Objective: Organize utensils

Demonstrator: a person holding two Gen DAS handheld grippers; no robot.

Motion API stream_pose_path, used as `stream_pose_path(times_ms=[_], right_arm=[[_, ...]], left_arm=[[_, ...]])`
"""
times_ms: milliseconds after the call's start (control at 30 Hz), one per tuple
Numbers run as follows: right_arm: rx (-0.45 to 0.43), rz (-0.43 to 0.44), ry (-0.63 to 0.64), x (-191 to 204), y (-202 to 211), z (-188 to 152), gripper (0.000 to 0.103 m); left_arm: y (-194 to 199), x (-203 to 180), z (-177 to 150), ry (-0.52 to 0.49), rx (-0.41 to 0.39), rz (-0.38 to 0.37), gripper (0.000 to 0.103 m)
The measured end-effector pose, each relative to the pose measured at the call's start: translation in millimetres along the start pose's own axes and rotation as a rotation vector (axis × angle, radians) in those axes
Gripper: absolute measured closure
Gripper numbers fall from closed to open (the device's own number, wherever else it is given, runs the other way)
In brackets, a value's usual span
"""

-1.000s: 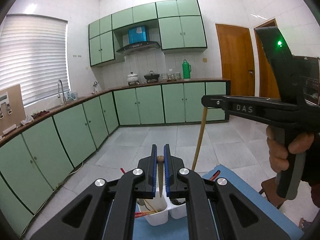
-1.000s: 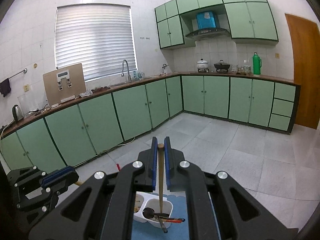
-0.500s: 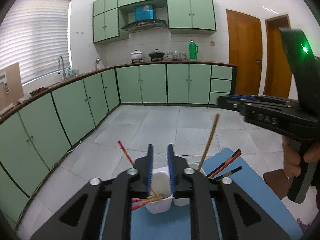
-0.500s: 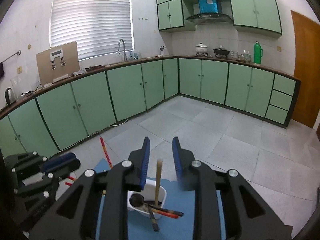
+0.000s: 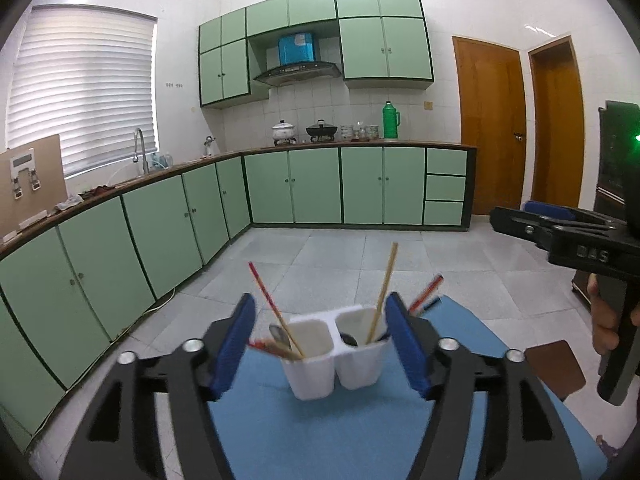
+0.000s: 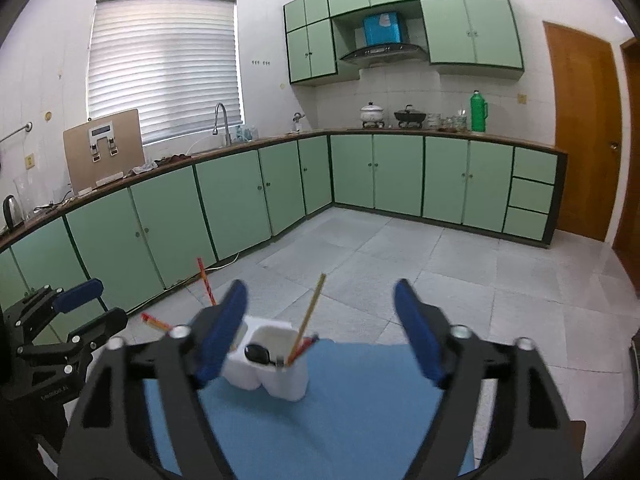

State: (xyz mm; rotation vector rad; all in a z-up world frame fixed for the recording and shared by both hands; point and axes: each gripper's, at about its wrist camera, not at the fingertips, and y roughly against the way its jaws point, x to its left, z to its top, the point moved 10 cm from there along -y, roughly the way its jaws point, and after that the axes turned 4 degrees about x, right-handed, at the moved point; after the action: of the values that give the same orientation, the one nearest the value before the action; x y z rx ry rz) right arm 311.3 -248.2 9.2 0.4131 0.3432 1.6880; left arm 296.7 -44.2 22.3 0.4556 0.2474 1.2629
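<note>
The only writing that reads clearly is "DAS", moulded in raised letters on the black body of the right gripper [image 5: 560, 220] where it shows at the right edge of the left wrist view; small pale lettering on the body of the left gripper [image 6: 86, 308], seen at the left edge of the right wrist view, is too small to read. Both grippers have their blue-padded jaws spread wide and hold nothing. The white two-compartment holder [image 5: 336, 350] stands on the blue mat [image 5: 320, 432] ahead of the left gripper [image 5: 320, 344], between the lines of its jaws but beyond their tips and untouched. In the right wrist view the holder [image 6: 276, 368] sits ahead of the left finger of the right gripper [image 6: 320, 336], off centre and clear of the pads. A pale wooden chopstick [image 5: 384, 288] leans upright in the holder's right compartment beside a dark spoon [image 6: 256, 352], and red chopsticks [image 5: 272, 308] lean in the left one. The mat covers the desk. Around it lies a kitchen with a grey tiled floor [image 6: 440, 264], green cabinets [image 5: 320, 188], a slatted window blind [image 6: 164, 64] and wooden doors [image 5: 490, 128].
</note>
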Motion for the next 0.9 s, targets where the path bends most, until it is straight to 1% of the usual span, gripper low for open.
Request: stream_pose_path(times_ms=[67,100,200,300,433,533,733,900], right_arm=[[-0.007,-0.018,-0.002,-1,15,-14,0.011],[-0.008,-0.021,-0.006,-2,21,-21,0.01],[0.012,-0.006,-0.03,-1,36,-45,0.006],[0.026,0.003,-0.036,4,50,-68,0.005],[0.031,-0.004,-0.018,13,66,-87,0.005],[0.048,0.011,-0.027,17,76,-102,0.005],[0.051,0.005,-0.015,22,93,-112,0.005],[0.038,0.011,0.001,29,107,-108,0.005]], left_arm=[[7,-3,-11,0.024,0.007,-0.013,0.027],[11,-4,-16,0.036,0.009,-0.018,0.024],[20,-7,-35,0.068,0.023,-0.024,0.021],[30,-13,-50,0.078,0.033,-0.018,0.018],[45,-18,-66,0.096,0.038,-0.024,0.015],[55,-21,-74,0.107,0.039,-0.027,0.014],[75,-24,-84,0.115,0.039,-0.019,0.012],[90,-26,-78,0.112,0.019,-0.008,0.01]])
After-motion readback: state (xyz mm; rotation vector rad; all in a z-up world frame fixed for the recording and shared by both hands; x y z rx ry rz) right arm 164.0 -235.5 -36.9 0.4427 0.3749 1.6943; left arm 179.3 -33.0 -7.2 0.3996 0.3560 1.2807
